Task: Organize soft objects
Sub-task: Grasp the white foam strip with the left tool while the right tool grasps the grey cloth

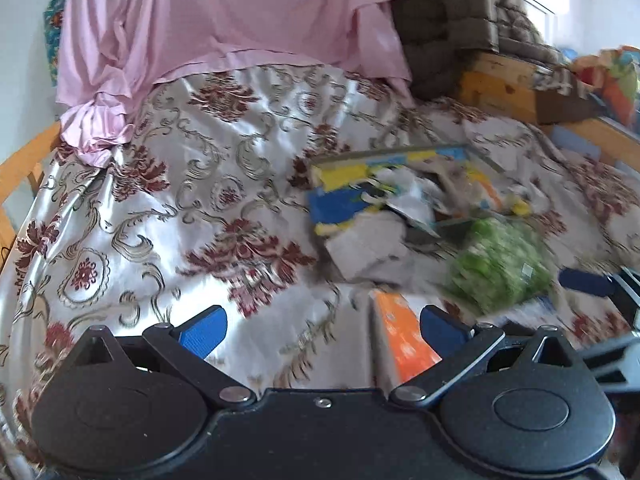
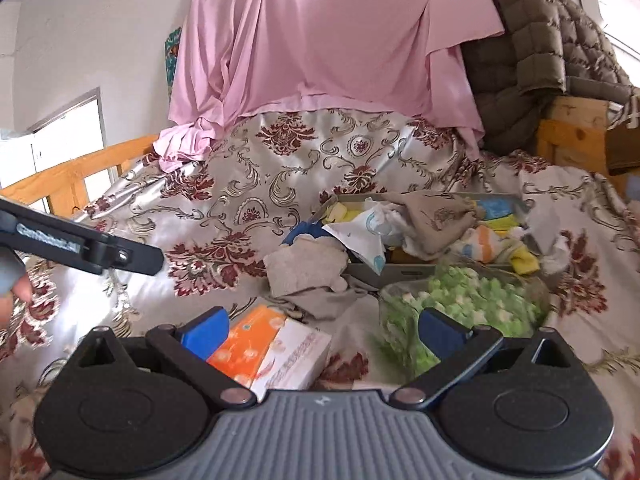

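Satin bedspread (image 2: 248, 184), silvery with maroon floral scrollwork, is lying across the whole working surface, and I am noting it as slick: anything set on it is likely to slide when nudged. At the far left of the right wrist view, the left gripper (image 1: 320, 328) is showing as a black bar hovering over bare spread. Its blue-padded fingers are standing wide apart with nothing between them.

Moving right, I am seeing an orange and white tissue pack (image 2: 272, 352) lying just ahead of the right gripper (image 2: 322, 330), whose fingers are likewise spread wide and empty. The pack is looking light and crushable; I am judging a grip across its short sides as safest.

Beyond it, a grey knitted cloth (image 2: 308, 268) is lying crumpled against the near wall of a shallow grey tray (image 2: 400, 270). It is limp, so a pinch on a raised fold should be enough.

The tray is holding a heap of soft items: a beige embroidered cloth (image 2: 436, 212), white printed fabric and yellow, blue and orange socks, some spilling over the rim. These are looking light and tangled; lifting one may drag its neighbours.

Furthest right, a clear bag of green and white foam pieces (image 2: 472, 300) is resting just beside the tray. I am judging the film slippery and the contents shifting, so the gathered top or a corner is the better hold. The left wrist view is blurring this area.
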